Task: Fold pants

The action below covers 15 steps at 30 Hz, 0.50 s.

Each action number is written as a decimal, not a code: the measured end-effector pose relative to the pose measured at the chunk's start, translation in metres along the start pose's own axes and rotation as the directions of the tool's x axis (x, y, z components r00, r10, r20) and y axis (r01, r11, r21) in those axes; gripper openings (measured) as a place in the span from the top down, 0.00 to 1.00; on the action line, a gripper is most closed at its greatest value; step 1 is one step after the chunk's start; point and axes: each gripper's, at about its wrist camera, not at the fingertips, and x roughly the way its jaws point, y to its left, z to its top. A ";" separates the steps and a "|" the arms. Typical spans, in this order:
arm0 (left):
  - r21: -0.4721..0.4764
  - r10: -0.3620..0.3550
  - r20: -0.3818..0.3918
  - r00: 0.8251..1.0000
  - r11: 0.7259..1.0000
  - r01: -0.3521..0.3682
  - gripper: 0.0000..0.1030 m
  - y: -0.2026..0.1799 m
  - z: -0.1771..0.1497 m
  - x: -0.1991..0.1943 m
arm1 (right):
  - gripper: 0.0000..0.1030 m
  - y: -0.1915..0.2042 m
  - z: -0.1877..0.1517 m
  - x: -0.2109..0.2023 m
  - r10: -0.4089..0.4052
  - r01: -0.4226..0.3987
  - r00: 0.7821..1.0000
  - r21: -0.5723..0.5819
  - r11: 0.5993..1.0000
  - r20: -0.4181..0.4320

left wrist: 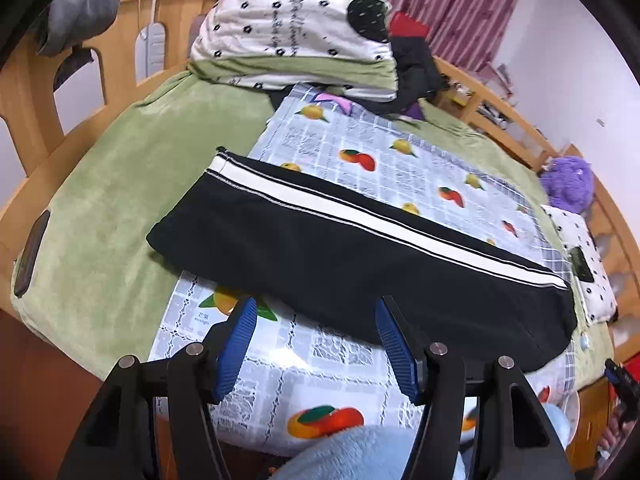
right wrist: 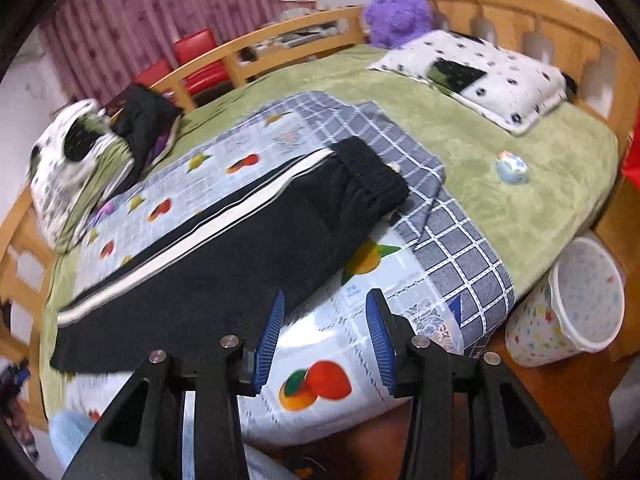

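Note:
Black pants [left wrist: 320, 248] with a white side stripe lie folded lengthwise on a fruit-print cloth [left wrist: 360, 148] on the bed; they also show in the right wrist view [right wrist: 224, 248], waistband at the right end. My left gripper [left wrist: 316, 320] is open and empty, just in front of the pants' near edge. My right gripper [right wrist: 324, 312] is open and empty, near the pants' near edge by the waistband end, left blue pad [right wrist: 272, 332] close to the fabric.
A folded quilt [left wrist: 296, 28] and dark clothes lie at one end of the green bed [right wrist: 500, 128], a spotted pillow [right wrist: 480, 76] and purple plush toy [right wrist: 396, 12] at the other. A small ball [right wrist: 512, 168] lies on the bed. A white bucket [right wrist: 576, 300] stands beside it. Wooden rails surround it.

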 end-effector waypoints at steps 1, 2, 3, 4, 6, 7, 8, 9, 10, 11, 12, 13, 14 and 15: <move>-0.003 0.000 0.006 1.000 1.000 0.001 0.42 0.001 -0.002 -0.002 | 0.59 0.003 -0.002 -0.004 -0.002 0.002 1.000 -0.010 1.000 0.002; -0.009 -0.001 0.011 1.000 1.000 0.001 0.42 0.003 -0.003 -0.003 | 0.59 0.007 -0.003 -0.009 0.009 -0.009 1.000 -0.033 0.999 0.011; -0.023 0.000 0.006 1.000 1.000 0.000 0.42 0.005 -0.004 -0.002 | 0.59 0.012 -0.004 -0.012 0.012 -0.011 1.000 -0.053 0.999 0.019; -0.031 -0.010 0.007 1.000 0.999 0.010 0.42 0.006 -0.005 -0.002 | 0.59 0.014 -0.004 -0.014 0.008 -0.006 1.000 -0.061 0.998 0.024; -0.044 -0.028 0.025 0.999 0.999 0.029 0.42 0.009 -0.007 -0.004 | 0.59 0.021 -0.006 -0.021 0.041 -0.037 0.997 -0.069 0.997 0.058; -0.045 -0.030 0.033 0.999 0.999 0.031 0.42 0.009 -0.008 -0.005 | 0.59 0.024 -0.006 -0.024 0.050 -0.045 0.997 -0.066 0.997 0.065; -0.037 -0.046 0.053 0.998 0.998 0.048 0.42 0.010 -0.010 -0.007 | 0.59 0.026 -0.007 -0.027 0.077 -0.072 0.994 -0.065 0.995 0.078; -0.037 -0.044 0.061 0.997 0.998 0.046 0.42 0.009 -0.011 -0.007 | 0.58 0.027 -0.008 -0.029 0.105 -0.099 0.990 -0.064 0.993 0.098; -0.040 -0.039 0.065 0.997 0.998 0.041 0.41 0.009 -0.013 -0.006 | 0.57 0.029 -0.008 -0.030 0.110 -0.104 0.988 -0.057 0.993 0.110; -0.044 -0.039 0.064 0.997 0.998 0.041 0.41 0.010 -0.014 -0.004 | 0.57 0.030 -0.008 -0.030 0.116 -0.111 0.987 -0.045 0.993 0.114; -0.052 -0.043 0.051 0.998 0.998 0.045 0.41 0.010 -0.015 0.000 | 0.57 0.030 -0.008 -0.028 0.136 -0.133 0.984 -0.033 0.991 0.114; -0.058 -0.048 0.038 0.998 0.997 0.050 0.41 0.010 -0.017 0.004 | 0.57 0.031 -0.007 -0.026 0.150 -0.149 0.982 -0.020 0.989 0.111; -0.063 -0.054 0.027 0.998 0.996 0.055 0.41 0.009 -0.018 0.007 | 0.57 0.031 -0.007 -0.023 0.157 -0.157 0.981 -0.008 0.987 0.110; -0.061 -0.057 0.017 0.998 0.996 0.058 0.41 0.008 -0.019 0.011 | 0.57 0.031 -0.006 -0.020 0.160 -0.160 0.981 -0.004 0.987 0.107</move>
